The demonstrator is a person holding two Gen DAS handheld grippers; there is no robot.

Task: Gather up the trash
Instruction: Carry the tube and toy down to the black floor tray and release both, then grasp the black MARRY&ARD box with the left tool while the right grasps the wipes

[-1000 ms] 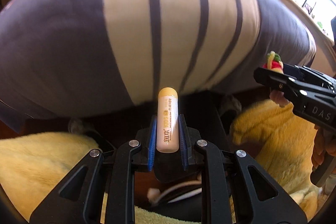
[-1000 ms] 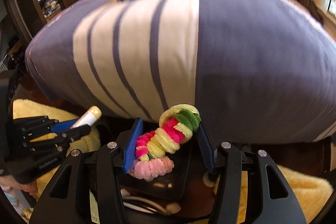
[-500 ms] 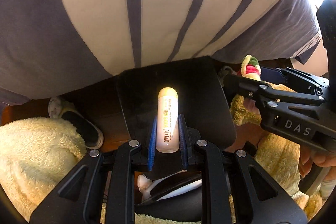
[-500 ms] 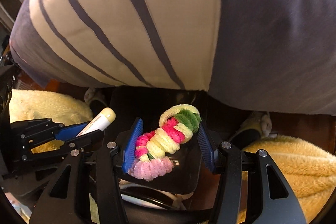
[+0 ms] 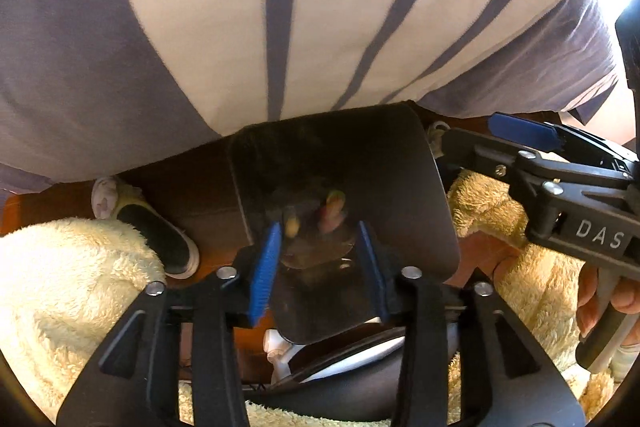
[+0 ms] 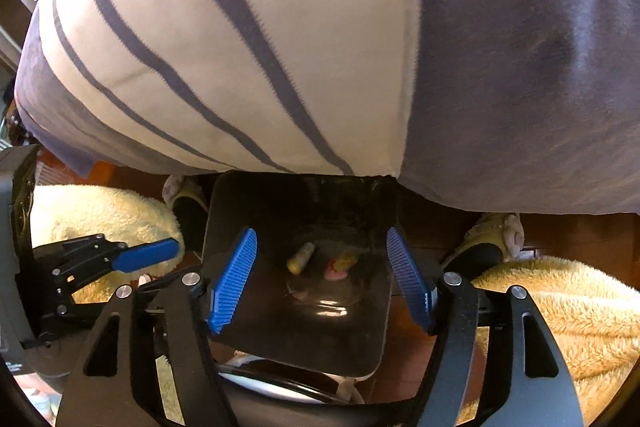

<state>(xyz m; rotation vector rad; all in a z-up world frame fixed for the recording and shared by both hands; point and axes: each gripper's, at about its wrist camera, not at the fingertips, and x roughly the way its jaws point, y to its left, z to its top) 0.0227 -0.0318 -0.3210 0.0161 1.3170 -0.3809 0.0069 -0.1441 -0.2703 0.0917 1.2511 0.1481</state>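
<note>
Your fingers on both grippers are spreading, and nothing is between them. Your left gripper [image 5: 318, 259] and your right gripper [image 6: 322, 281] both point down over the black bin [image 6: 380, 327], which stands on the floor at the edge of the striped cloth [image 6: 280, 47]. Inside the bin, on the bottom, lie the tube [image 6: 301, 258] and the fuzzy toy [image 6: 339, 267], close together. Slippers [image 5: 160, 235] show beside the bin.

tube [image 6: 301, 257] left of pipe-cleaner toy [image 6: 338, 266], both in bin [image 6: 224, 211]
</note>
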